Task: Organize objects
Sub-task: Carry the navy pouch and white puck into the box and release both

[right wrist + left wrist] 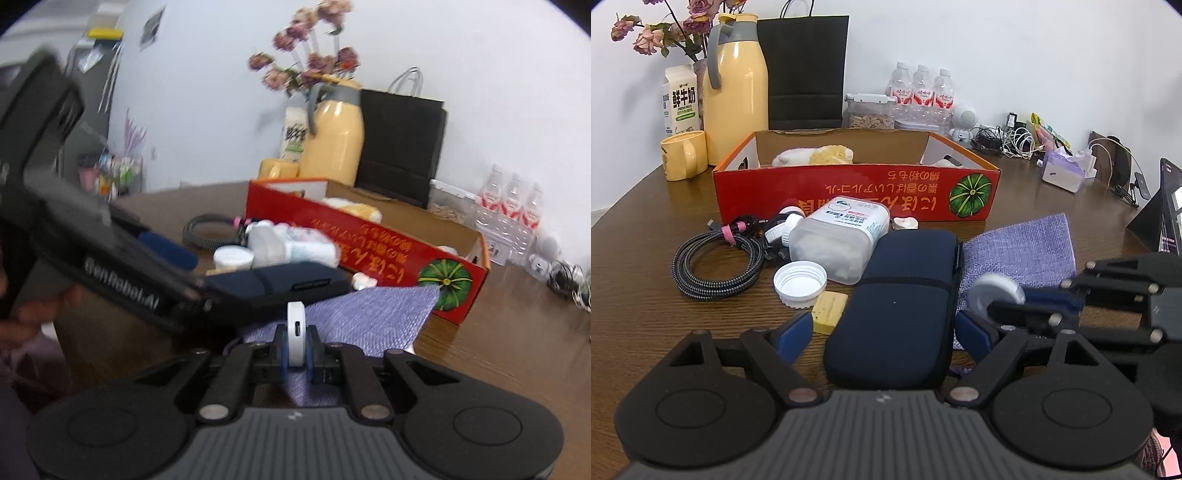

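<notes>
My left camera sits low over the table (646,295), looking straight along my left gripper (886,332) toward the red box (849,188) and the back wall, close to the dark case (897,310). My right camera looks from the right side, tilted, facing left across the purple cloth (369,317) toward the same box (369,236). Both views share the box, case (280,284), cloth (1019,251), yellow jug (735,92) and black bag (805,70).

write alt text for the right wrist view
The right gripper is shut on a small white disc-shaped gadget above a purple cloth. Beyond lie a navy case and a red cardboard box; the left gripper blurs across the left.
</notes>
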Available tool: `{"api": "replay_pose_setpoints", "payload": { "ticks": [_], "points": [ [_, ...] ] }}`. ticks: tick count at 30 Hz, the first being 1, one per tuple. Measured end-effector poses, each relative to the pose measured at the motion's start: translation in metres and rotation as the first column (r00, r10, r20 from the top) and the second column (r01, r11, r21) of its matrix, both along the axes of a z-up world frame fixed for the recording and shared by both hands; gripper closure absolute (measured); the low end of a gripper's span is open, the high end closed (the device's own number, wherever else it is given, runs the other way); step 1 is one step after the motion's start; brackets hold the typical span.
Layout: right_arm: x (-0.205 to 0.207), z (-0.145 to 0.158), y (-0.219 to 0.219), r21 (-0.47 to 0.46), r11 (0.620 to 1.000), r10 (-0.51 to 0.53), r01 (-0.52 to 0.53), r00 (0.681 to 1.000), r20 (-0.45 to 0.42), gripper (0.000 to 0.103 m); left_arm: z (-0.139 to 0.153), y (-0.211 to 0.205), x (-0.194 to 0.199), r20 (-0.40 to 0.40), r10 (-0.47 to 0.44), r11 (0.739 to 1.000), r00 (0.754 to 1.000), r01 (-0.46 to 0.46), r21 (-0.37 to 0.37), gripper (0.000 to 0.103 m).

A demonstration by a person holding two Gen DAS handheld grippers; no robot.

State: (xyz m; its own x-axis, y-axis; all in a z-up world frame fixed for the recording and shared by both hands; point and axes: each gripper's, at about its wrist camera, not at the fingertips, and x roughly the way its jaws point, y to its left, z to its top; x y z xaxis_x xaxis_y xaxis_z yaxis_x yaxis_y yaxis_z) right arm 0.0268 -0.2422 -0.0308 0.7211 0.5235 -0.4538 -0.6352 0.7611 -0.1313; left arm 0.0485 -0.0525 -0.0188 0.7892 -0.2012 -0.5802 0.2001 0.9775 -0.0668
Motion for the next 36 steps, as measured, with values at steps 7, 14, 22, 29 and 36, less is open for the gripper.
{"api": "replay_pose_setpoints", "payload": {
  "ticks": [7,14,22,29,36],
  "points": [
    [0.005,0.010,-0.019,0.111,0.993,-0.042,0.044,0.999,-0.018,0.095,0.001,-0.004,0.011,-0.015,-0.051,0.998,0.999,0.050,-0.048,0.017],
    [0.008,0.013,-0.021,0.142,0.988,-0.063,0.065,0.998,-0.017,0.095,-0.001,0.007,0.035,-0.070,-0.056,0.984,0.996,0.043,-0.173,0.018],
    [0.011,0.012,-0.020,0.160,0.985,-0.067,0.071,0.997,-0.032,0.095,-0.002,0.001,0.042,-0.075,-0.075,0.986,0.994,0.063,-0.153,0.034],
    [0.015,0.015,-0.020,0.175,0.982,-0.071,0.076,0.997,-0.033,0.095,0.000,0.005,0.036,-0.052,-0.050,0.987,0.997,0.041,-0.157,0.044],
    [0.018,0.026,-0.015,0.195,0.979,-0.057,0.056,0.998,-0.001,0.095,0.017,0.009,0.025,0.009,-0.040,0.988,0.999,0.041,-0.151,0.045]
  ]
}}
